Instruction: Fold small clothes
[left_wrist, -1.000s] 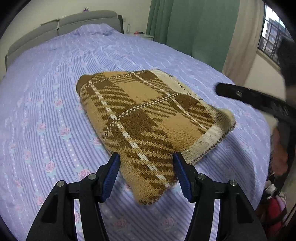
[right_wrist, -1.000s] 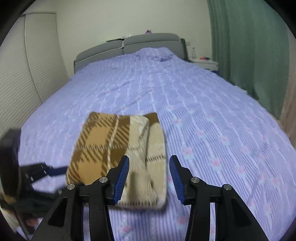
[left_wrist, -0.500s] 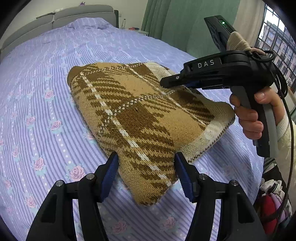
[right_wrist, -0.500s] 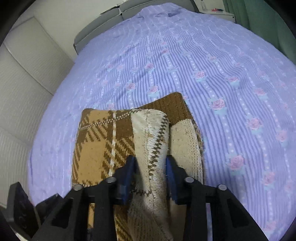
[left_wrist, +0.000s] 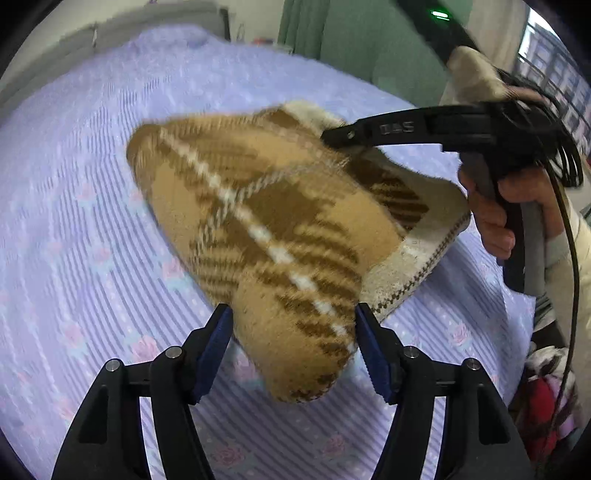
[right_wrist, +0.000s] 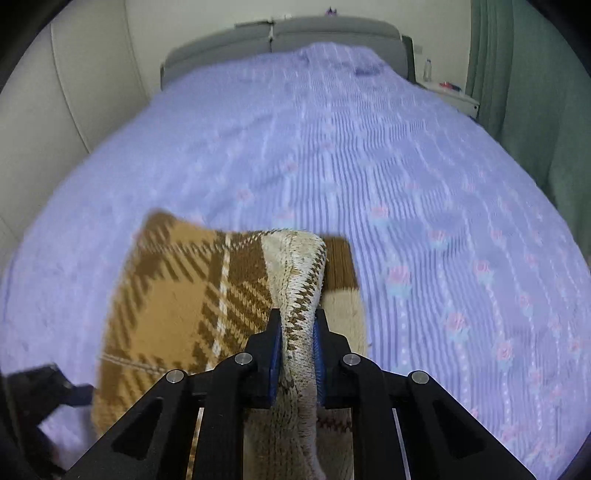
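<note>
Where a second ago the right gripper hovered with its fingers spread above the cream hem, it now has them clamped on that hem — the pinched band of the folded sweater stands up between the blue pads at lower centre of the right wrist view. Half a second ago the pads were only closing in; now the knit is squeezed thin between them. Seen from the left wrist camera, the garment fills the middle of the frame, its near rounded end raised off the purple bedspread and motion-blurred, so the bundle appears to be lifting at the right-hand grip. The left gripper remains wide open, its fingers either side of the near end at bottom centre; whether the pads touch the cloth cannot be told. The right tool's black body crosses the upper right of that view, held in the person's hand. Judgement: the sweater looks already folded to a compact block — this grasp likely serves to carry or set it aside, and a one-edge hold risks the layers falling open.
</note>
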